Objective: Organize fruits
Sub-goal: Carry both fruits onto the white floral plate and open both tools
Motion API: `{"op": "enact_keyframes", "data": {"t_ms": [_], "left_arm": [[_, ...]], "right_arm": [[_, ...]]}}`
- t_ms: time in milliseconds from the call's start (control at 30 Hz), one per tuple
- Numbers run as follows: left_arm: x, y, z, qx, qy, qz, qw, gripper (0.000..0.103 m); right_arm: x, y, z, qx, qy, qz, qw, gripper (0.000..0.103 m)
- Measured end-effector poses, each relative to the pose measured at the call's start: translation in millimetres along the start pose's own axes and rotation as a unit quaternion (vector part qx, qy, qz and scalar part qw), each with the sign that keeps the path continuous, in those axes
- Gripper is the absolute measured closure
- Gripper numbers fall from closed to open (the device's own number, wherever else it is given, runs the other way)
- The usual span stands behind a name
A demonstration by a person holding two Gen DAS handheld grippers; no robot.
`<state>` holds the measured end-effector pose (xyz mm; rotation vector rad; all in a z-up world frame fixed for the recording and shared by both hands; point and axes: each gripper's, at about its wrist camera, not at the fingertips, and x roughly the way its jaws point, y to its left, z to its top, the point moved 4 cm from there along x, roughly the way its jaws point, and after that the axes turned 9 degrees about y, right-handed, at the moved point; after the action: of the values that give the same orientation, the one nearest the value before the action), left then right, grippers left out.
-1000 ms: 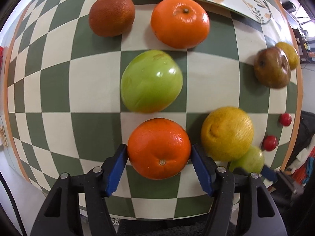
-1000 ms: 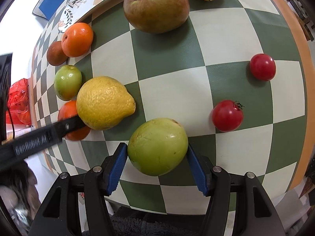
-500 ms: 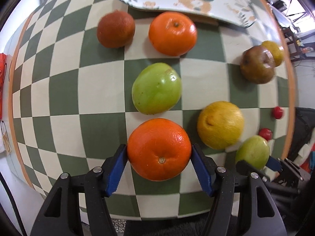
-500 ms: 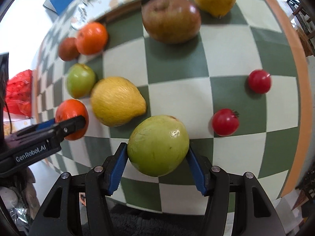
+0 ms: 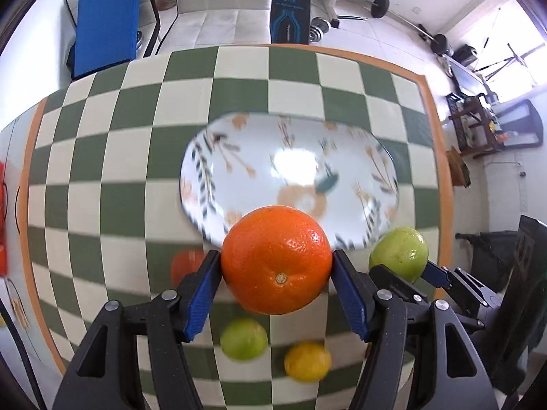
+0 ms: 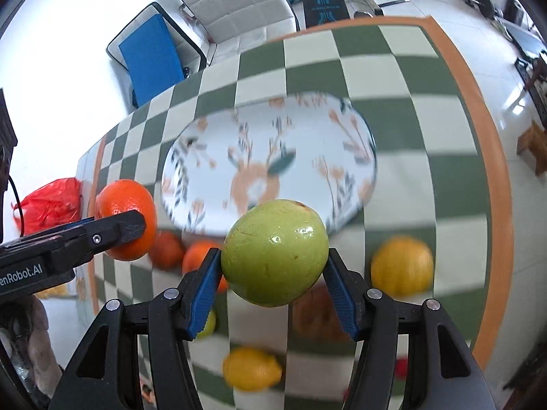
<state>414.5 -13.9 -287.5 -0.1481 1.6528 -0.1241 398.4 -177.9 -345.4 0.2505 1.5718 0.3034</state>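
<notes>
The left gripper (image 5: 276, 273) is clamping an orange (image 5: 276, 260) between its blue pads, and the right gripper (image 6: 273, 266) is gripping a green apple-like fruit (image 6: 275, 252) the same way; both fruits are hanging clear above the checkered tablecloth (image 5: 102, 177). The relation that matters is the plate (image 5: 290, 177): it is lying straight ahead of and below both grippers, its long axis running side to side across each view, so either fruit looks ready to go forward and down onto it. Judging from the left wrist view, the right gripper is sitting just beside the left one, and neither seems clearly nearer the plate. The orange is looking glossy and pebbled, with its navel facing the camera; the green fruit is looking smooth, shiny and lightly speckled with brown. The plate, patterned with leaves and what may be a deer, though blur makes that uncertain, is carrying no fruit. Below, a yellow lemon (image 6: 252, 369) and other fruits are lying blurred on the cloth
</notes>
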Motion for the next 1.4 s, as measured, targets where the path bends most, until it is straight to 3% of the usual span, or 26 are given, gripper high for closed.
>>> {"op": "enact_keyframes", "data": {"t_ms": [133, 267, 533, 700, 767, 867, 967, 1267, 1400], "left_arm": [[24.8, 2.5, 53.2, -0.011, 0.033, -0.001, 0.9994, 0.040], [51.3, 10.0, 84.7, -0.020, 0.062, -0.003, 0.9978, 0.040], [82.1, 25.8, 101.4, -0.042, 0.093, -0.003, 0.9948, 0.040], [81.9, 31.2, 100.8, -0.045, 0.096, -0.003, 0.9944, 0.040], [81.8, 34.4, 99.2, -0.048, 0.096, -0.003, 0.9942, 0.038], [79.9, 38.9, 99.2, -0.046, 0.085, 0.009, 0.9952, 0.016], [69.8, 42.6, 93.1, -0.045, 0.073, 0.022, 0.9961, 0.016], [36.2, 49.7, 52.3, -0.039, 0.015, 0.084, 0.9956, 0.016], [23.3, 46.7, 27.1, -0.050, -0.002, 0.085, 0.9952, 0.016]], "right_arm": [[32.0, 1.4, 55.7, -0.006, 0.018, -0.018, 1.000, 0.041], [60.3, 0.3, 97.0, -0.016, 0.042, -0.030, 0.999, 0.041], [86.6, 2.2, 122.2, -0.036, 0.065, -0.045, 0.996, 0.040], [83.5, 4.0, 121.3, -0.036, 0.075, -0.034, 0.996, 0.039], [79.9, 2.4, 119.8, -0.028, 0.076, -0.030, 0.996, 0.027], [73.8, -0.2, 115.2, -0.016, 0.078, -0.029, 0.996, 0.016], [66.4, -6.0, 107.2, 0.000, 0.077, -0.049, 0.996, 0.008], [33.3, -19.5, 66.9, 0.017, 0.059, -0.116, 0.991, 0.007], [16.6, -16.9, 49.4, 0.015, 0.047, -0.129, 0.990, 0.007]]}}
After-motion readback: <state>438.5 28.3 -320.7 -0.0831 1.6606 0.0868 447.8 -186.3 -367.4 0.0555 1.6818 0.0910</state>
